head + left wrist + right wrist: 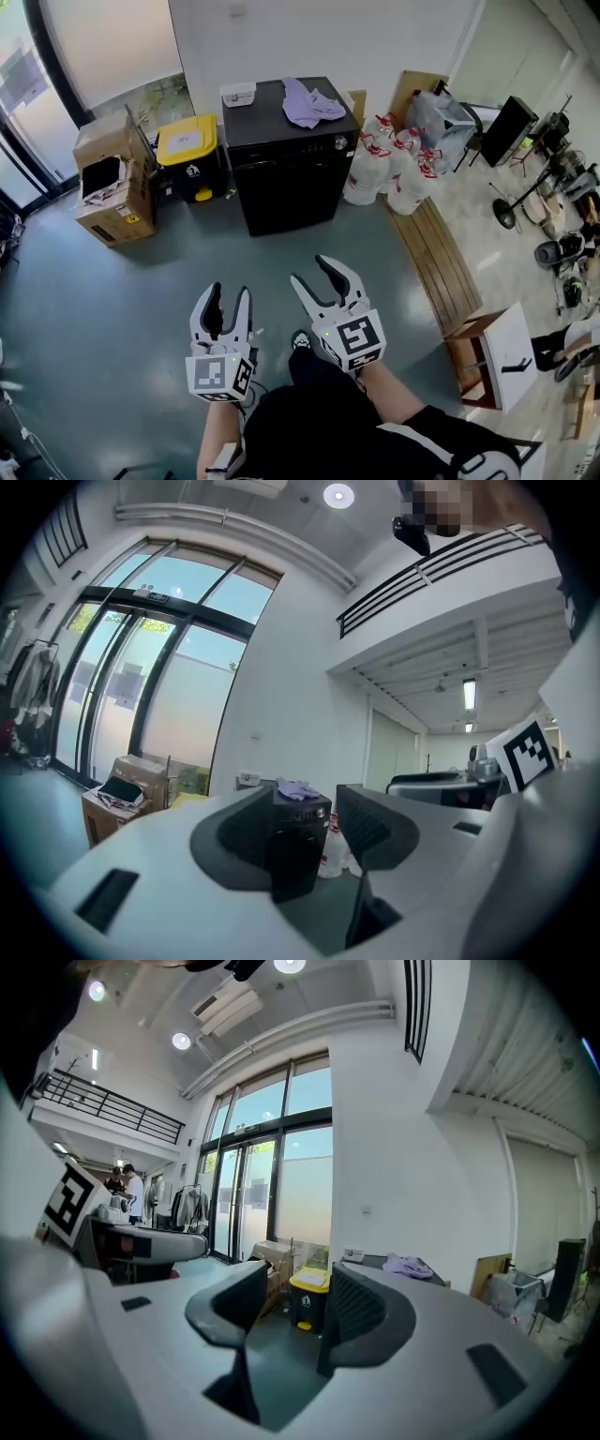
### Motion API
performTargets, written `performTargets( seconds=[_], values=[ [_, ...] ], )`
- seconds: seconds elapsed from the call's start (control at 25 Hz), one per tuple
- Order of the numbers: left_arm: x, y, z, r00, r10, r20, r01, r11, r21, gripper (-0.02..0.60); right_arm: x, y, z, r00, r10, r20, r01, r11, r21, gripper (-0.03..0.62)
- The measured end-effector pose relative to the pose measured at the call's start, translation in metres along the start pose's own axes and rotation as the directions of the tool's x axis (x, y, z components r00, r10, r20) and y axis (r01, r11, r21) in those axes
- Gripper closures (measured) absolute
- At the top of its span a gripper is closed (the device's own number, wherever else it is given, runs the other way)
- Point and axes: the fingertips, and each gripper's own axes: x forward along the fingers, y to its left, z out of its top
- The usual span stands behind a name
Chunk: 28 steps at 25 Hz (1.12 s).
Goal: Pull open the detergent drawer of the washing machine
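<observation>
Left hand-held gripper (230, 292): jaws wide apart, empty. Yellow-lidded bin (187, 150): well ahead, slightly to its left. Black washing machine (286, 178): well ahead of both grippers, against the wall; its drawer is too small to discern. Right hand-held gripper (317, 274): jaws spread, empty.

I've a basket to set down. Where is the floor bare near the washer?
Bare: the floor in front of the washing machine. Crowded: yellow-lidded bin and cardboard boxes left of it, white jugs and wooden bench right of it.
</observation>
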Motion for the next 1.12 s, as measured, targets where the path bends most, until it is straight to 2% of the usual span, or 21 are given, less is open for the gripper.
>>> performTargets(
  seconds=[0.56, 0.68, 1.12],
  values=[
    [0.15, 0.008, -0.012, 0.998, -0.019, -0.064, 0.019, 1.0, 0.001, 0.368, 0.093, -0.109, -0.013, 0.998, 0.003, -0.056, -0.001, 0.999, 0.034, 0.372],
    [0.169, 0.007, -0.011, 0.998, -0.006, -0.066, 0.007, 1.0, 0.021, 0.368, 0.106, -0.128, -0.014, 0.998, 0.017, -0.054, -0.015, 0.999, 0.035, 0.372],
    [0.222, 0.035, -0.026, 0.993, 0.04, -0.109, -0.039, 0.999, 0.01, 0.368, 0.158, -0.165, -0.028, 0.997, 0.039, -0.074, -0.033, 0.996, 0.078, 0.372]
  ],
)
